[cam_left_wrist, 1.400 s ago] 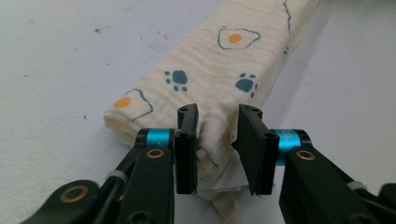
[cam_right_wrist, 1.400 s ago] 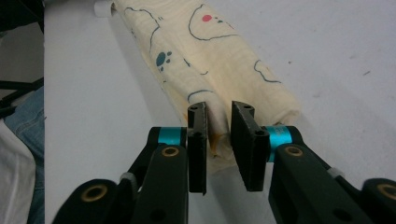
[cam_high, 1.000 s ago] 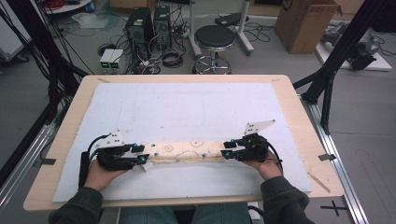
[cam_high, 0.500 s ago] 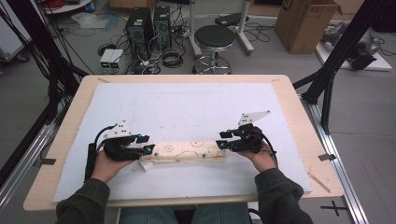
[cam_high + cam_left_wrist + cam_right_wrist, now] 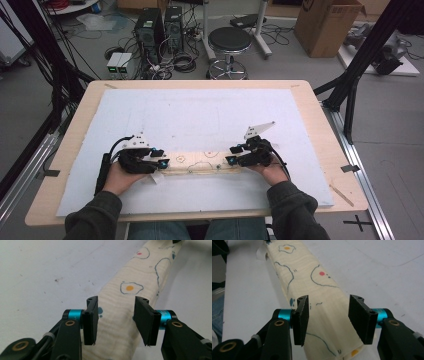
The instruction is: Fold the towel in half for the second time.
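Note:
A long folded cream cloth (image 5: 200,164) printed with fried eggs lies across the white sheet (image 5: 200,115) near the table's front. My left gripper (image 5: 161,156) is at its left end and my right gripper (image 5: 232,154) at its right end, both pointing inward along it. In the left gripper view the jaws (image 5: 116,301) stand apart over the cloth (image 5: 125,305), pads not pressing it. In the right gripper view the jaws (image 5: 329,300) straddle the cloth (image 5: 312,282); they have just been opening, with cloth lying between and under them.
The wooden table (image 5: 200,84) carries the white sheet, with bare sheet beyond the cloth. Past the far edge stand a black stool (image 5: 229,42), computer towers (image 5: 160,27) and a cardboard box (image 5: 327,25). Black frame legs (image 5: 360,60) flank the table.
Both hands have shifted a little away from the person and inward toward each other along the cloth. The cloth has stayed in place.

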